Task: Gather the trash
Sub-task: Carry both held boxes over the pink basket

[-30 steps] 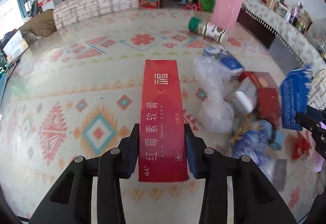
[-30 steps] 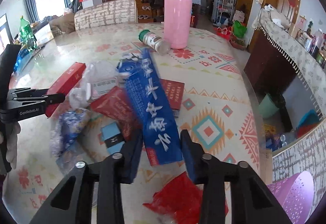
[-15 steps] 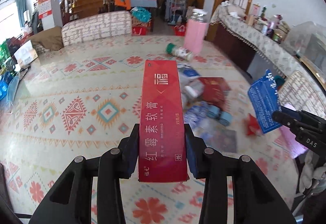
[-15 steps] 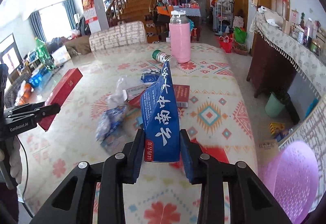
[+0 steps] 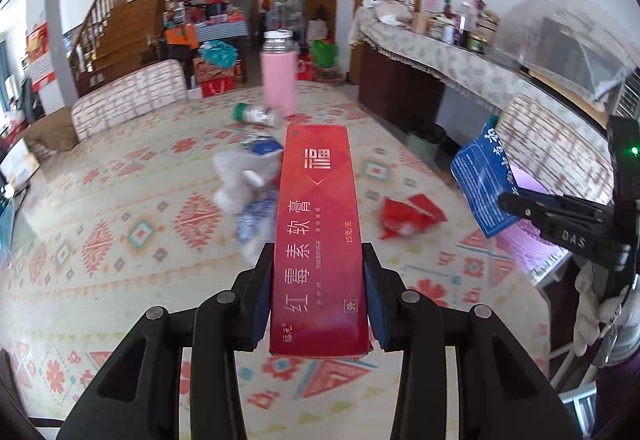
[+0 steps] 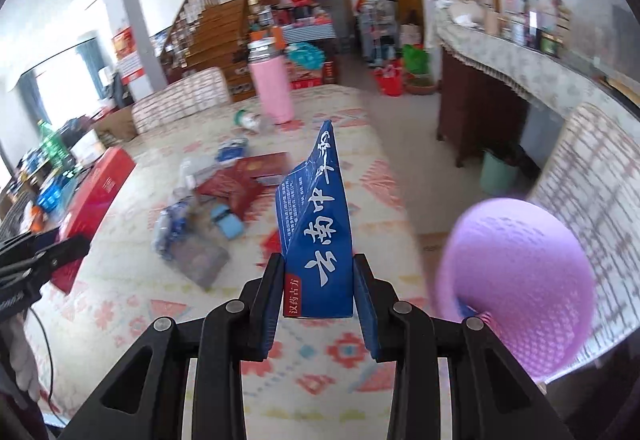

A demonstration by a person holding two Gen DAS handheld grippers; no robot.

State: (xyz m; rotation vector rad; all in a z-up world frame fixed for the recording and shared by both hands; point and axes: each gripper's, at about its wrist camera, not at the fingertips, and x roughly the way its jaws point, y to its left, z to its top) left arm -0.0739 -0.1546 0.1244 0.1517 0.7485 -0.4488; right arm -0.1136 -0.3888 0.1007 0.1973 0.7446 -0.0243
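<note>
Left gripper (image 5: 318,304) is clamped on a long red box (image 5: 318,232), pads pressing both long sides near its near end. The box is a slim rectangular carton, glossy red with white Chinese print running lengthwise, undamaged. Long axis runs straight out along the fingers, far end pointing toward the pink bottle (image 5: 279,74); box is held clear above the table (image 5: 120,240), tilted down toward it.

Right gripper (image 6: 318,294) is pinching a blue box (image 6: 316,224), pads on both sides of its near end. This one is crushed: far end collapsed to a wedge, one panel folded in, white characters along the length, small red label at the near corner. Long axis also along the fingers, tip aimed roughly at the pink bottle, slightly left-leaning. It's lifted off the table too.

Landmark = pink bottle, upright at the table's far end. A green-capped jar (image 5: 256,115) lies on its side touching or just beside its base. Nearer than the bottle: loose pile of clear plastic wrap (image 5: 236,180), blue-white wrappers and dark red booklets (image 6: 244,182). A crumpled red wrapper (image 5: 408,216) sits alone, nearer and right of the bottle.

Table's right edge runs from the bottle toward the camera; past it, open floor, a dark sideboard, a green bin (image 6: 498,172). A purple basket (image 6: 516,288) is at the near right, beyond that edge and just beside the right gripper. Near-left part of the table is bare cloth.
</note>
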